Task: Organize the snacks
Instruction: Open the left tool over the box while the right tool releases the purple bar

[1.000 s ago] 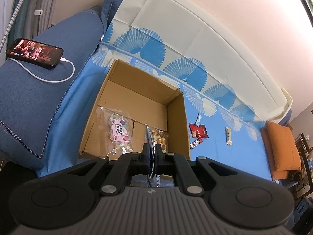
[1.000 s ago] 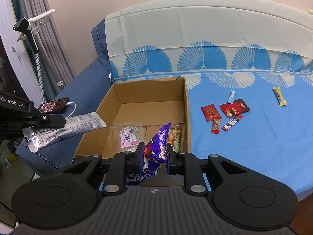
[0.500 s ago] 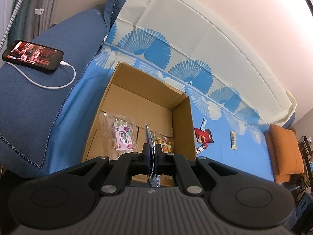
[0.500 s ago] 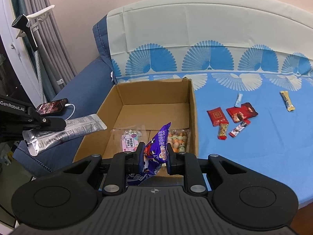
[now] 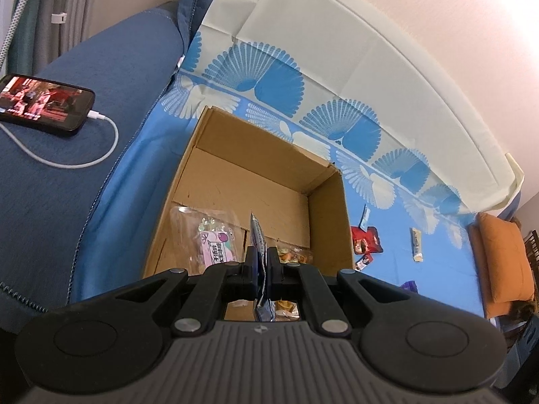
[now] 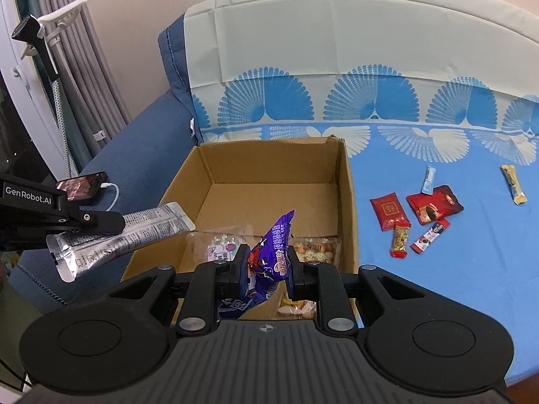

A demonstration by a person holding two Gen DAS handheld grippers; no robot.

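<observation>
While "GenRobot.AI" marks the left gripper, its silver pouch print is unreadable.

Box top open, no flaps over it. Far half of the box floor bare; near half taken by a clear candy bag on the left and a biscuit bag on the right. Right of the box: small packets clustered near its wall, bare sheet nearer the camera. Left of the box: phone and cable on the cushion.
</observation>
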